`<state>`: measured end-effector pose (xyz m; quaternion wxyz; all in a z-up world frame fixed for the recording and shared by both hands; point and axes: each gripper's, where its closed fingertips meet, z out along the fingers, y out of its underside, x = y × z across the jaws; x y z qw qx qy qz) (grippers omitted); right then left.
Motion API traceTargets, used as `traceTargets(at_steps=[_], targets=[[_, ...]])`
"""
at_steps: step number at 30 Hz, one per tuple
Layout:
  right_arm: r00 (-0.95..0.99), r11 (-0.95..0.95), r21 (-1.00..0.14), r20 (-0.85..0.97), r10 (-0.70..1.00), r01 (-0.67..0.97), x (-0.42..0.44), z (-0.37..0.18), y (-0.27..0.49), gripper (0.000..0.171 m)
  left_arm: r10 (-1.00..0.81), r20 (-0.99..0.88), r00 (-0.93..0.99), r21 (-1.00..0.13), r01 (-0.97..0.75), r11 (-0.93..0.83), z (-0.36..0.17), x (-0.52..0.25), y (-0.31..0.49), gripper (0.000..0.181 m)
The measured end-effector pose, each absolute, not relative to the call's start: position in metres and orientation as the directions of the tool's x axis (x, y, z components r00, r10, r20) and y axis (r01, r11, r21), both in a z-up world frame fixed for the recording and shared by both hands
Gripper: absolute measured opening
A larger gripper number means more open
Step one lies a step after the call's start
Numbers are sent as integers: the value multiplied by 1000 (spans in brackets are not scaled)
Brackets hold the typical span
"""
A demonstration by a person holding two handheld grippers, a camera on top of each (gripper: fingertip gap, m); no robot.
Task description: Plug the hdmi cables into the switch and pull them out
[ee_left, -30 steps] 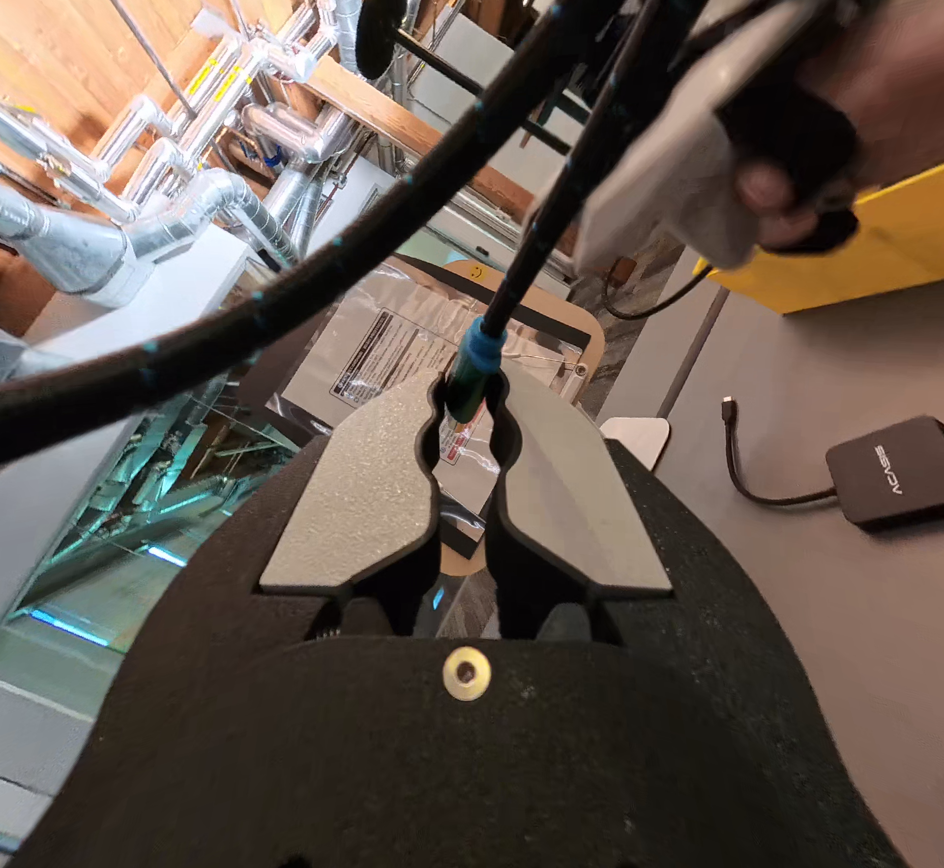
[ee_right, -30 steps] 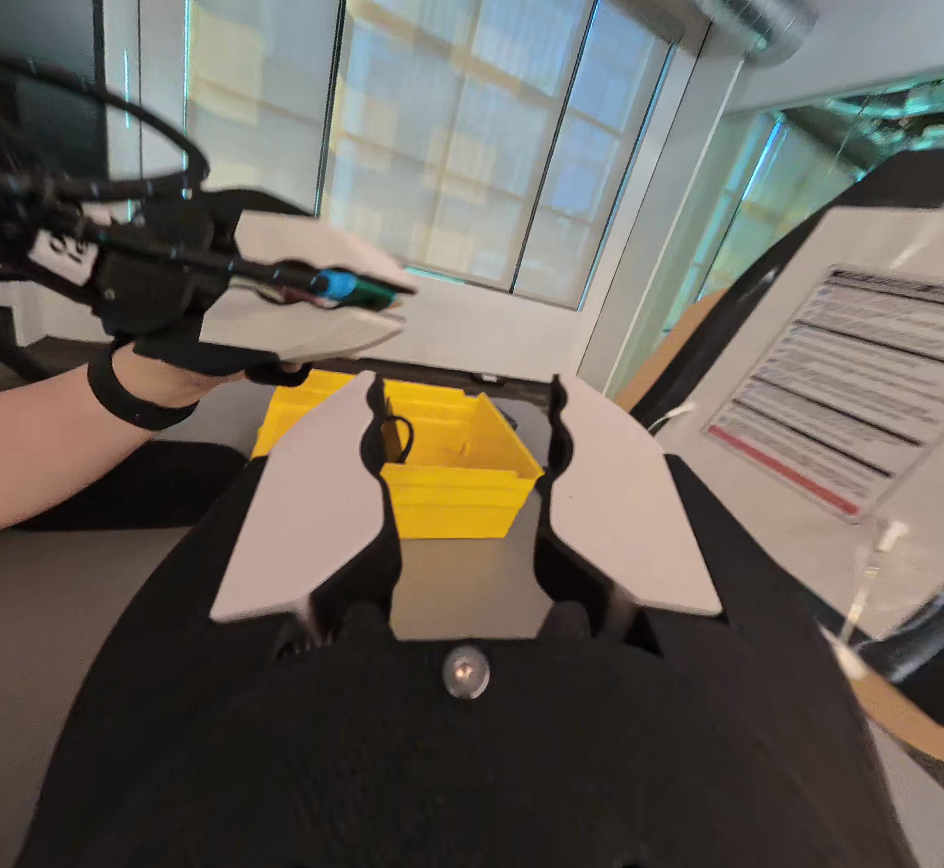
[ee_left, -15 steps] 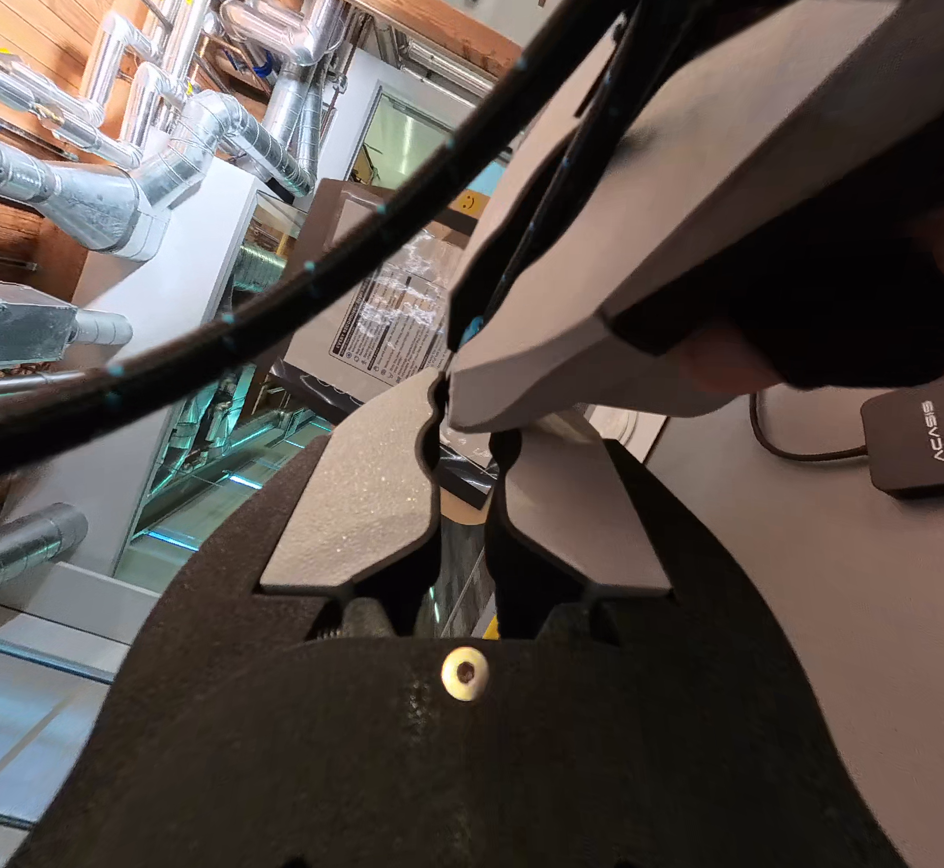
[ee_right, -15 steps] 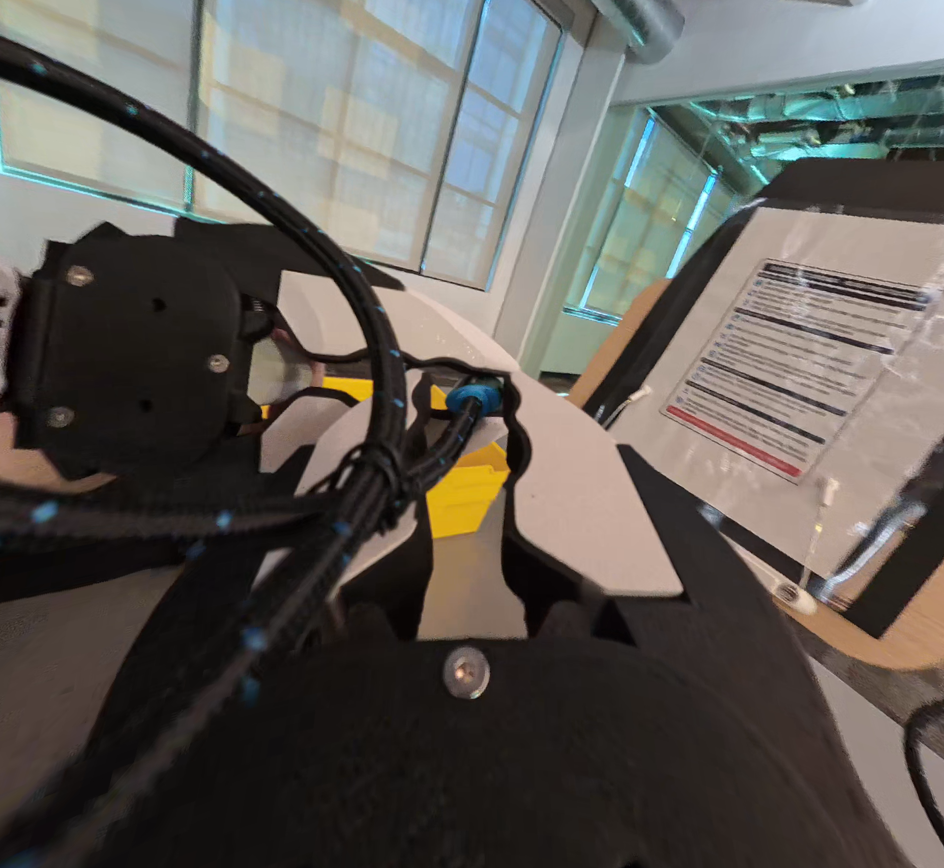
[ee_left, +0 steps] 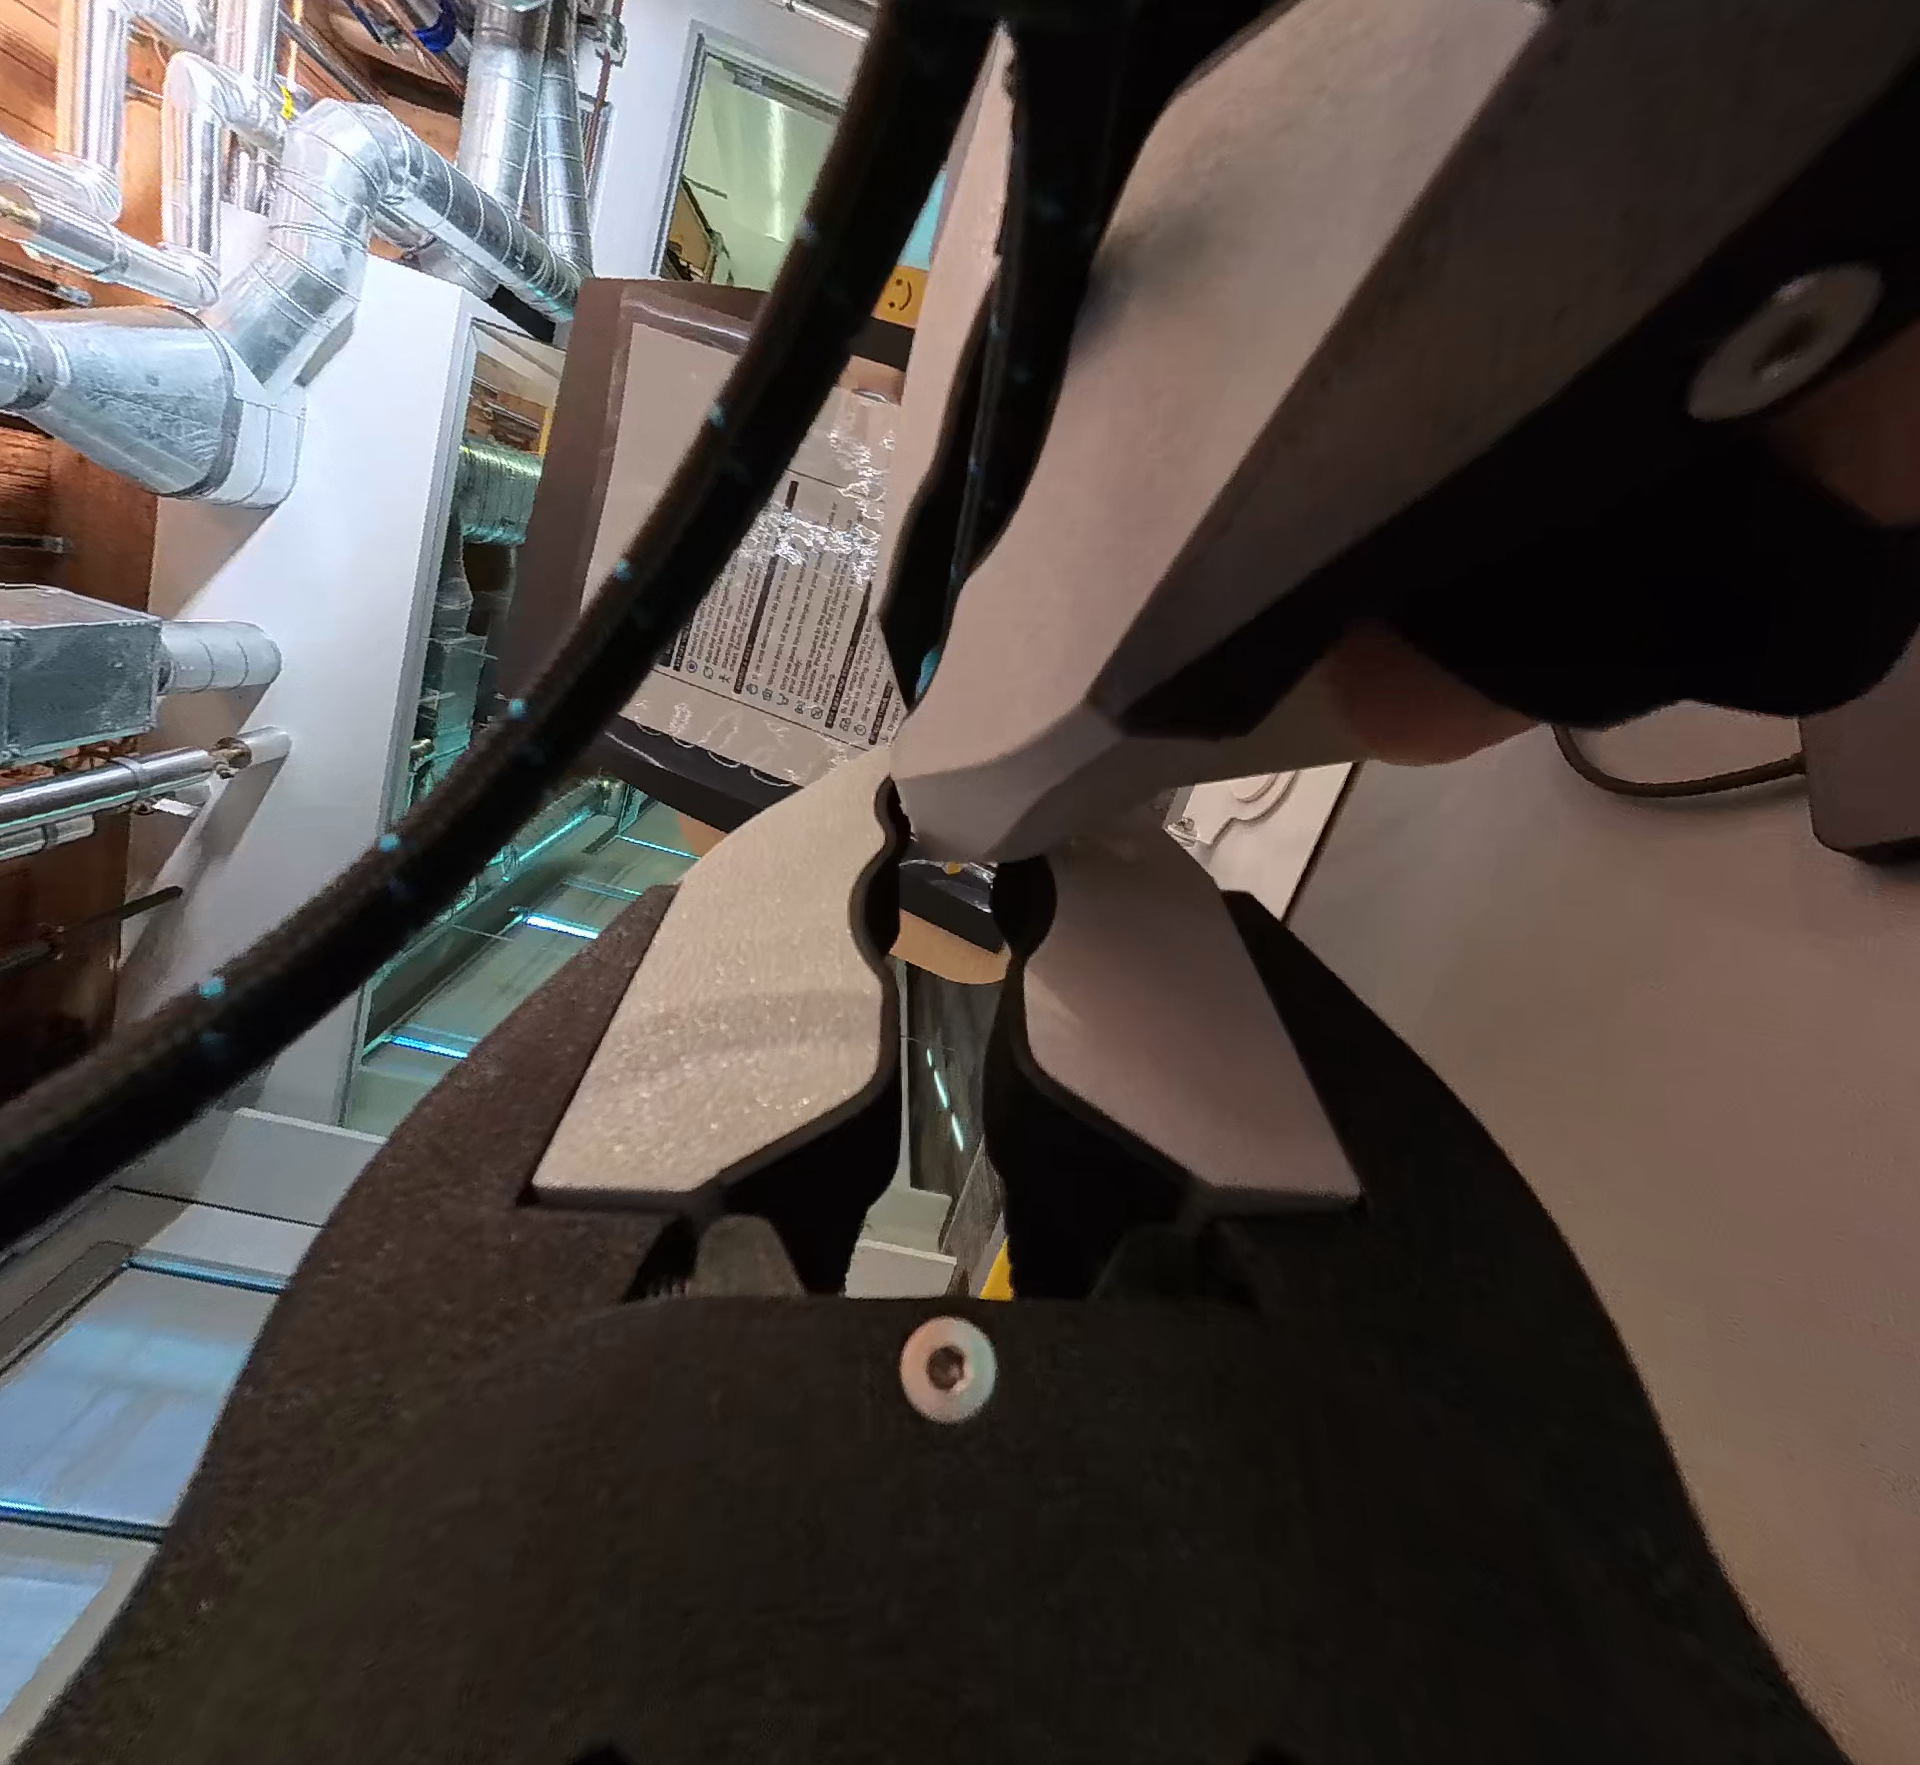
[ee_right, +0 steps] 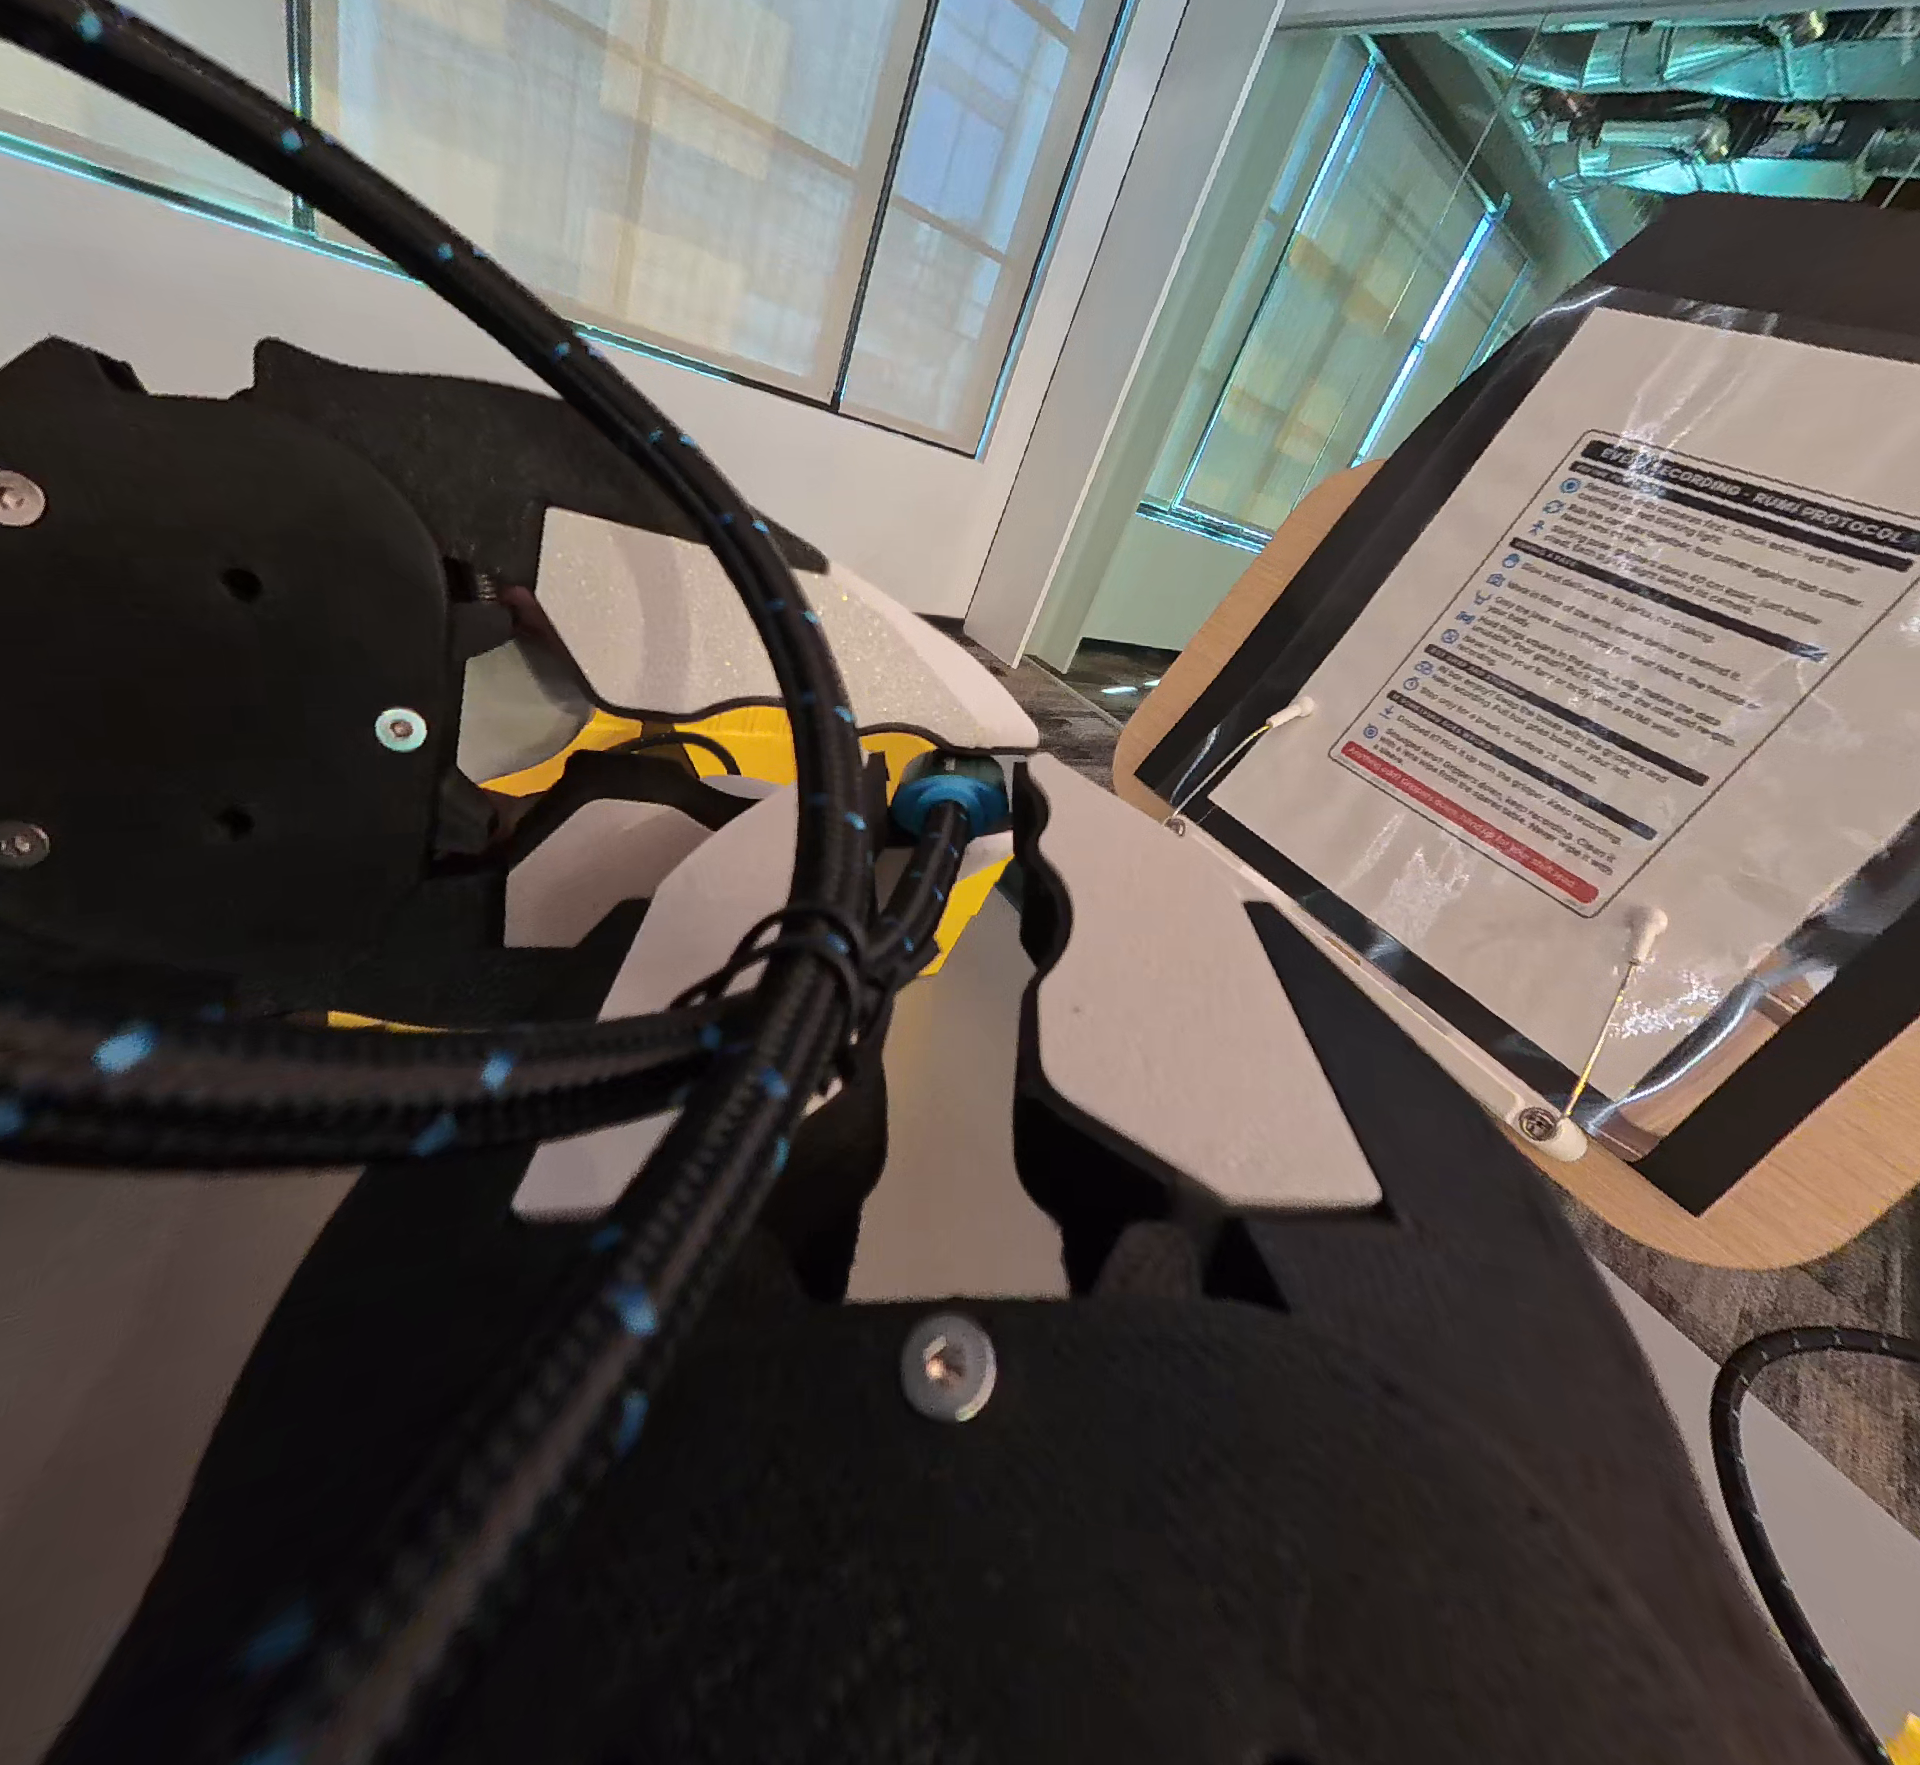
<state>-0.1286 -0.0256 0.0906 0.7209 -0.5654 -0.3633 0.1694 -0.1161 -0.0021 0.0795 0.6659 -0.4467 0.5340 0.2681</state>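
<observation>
A black braided HDMI cable (ee_right: 665,468) loops across both views. Its plug (ee_right: 940,801), with a blue collar, sits between the tips of my right gripper (ee_right: 951,811), whose jaws are closed in around it. My left gripper (ee_left: 951,842) stays shut at the same narrow gap. In the right wrist view its fingers (ee_right: 748,635) come in from the left and clamp the plug's front end. In the left wrist view the right gripper's fingers (ee_left: 1195,468) hide the plug. A dark box with a short cable (ee_left: 1870,780), possibly the switch, lies on the grey table (ee_left: 1558,1196).
A yellow bin (ee_right: 971,894) stands behind the grippers. A wooden board with a plastic-covered printed sheet (ee_right: 1558,676) leans at the right and also shows in the left wrist view (ee_left: 769,572). Another black cable (ee_right: 1745,1466) lies on the table at lower right. Less than 4 cm separates the two grippers' tips.
My right gripper, open and apart one second ago, has moved onto the plug held by my left gripper and narrowed its jaws around it. The left gripper's gap is unchanged.
</observation>
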Motion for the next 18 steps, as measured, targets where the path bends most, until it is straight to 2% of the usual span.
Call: traceTargets(at_steps=[4, 5, 7, 10, 12, 15, 18], targets=[[674, 289, -939, 337, 657, 188, -129, 87, -24, 21, -124, -956, 267, -294, -845, 446, 76, -117, -1, 12], [672, 283, -939, 337, 659, 193, -129, 86, -24, 26, -123, -957, 261, -288, -848, 444, 76, -117, 0, 12], [666, 289, -935, 349, 659, 204, -129, 86, -23, 20, -119, -957, 264, -289, -848, 445, 76, -116, 0, 12], [643, 292, -936, 348, 683, 196, -127, 89, -26, 20, -138, -950, 279, -311, -830, 463, 77, -115, -3, 13], [627, 267, -953, 297, 721, 145, -124, 94, -28, 20, -144, -945, 294, -326, -822, 466, 81, -119, -4, 12], [551, 179, -983, 176, 816, 48, -121, 99, -32, 21, -143, -936, 322, -351, -804, 480, 89, -126, -5, 21], [470, 85, -996, 60, 881, -33, -121, 101, -36, 21, -129, -947, 295, -317, -788, 528, 90, -122, -12, 20]])
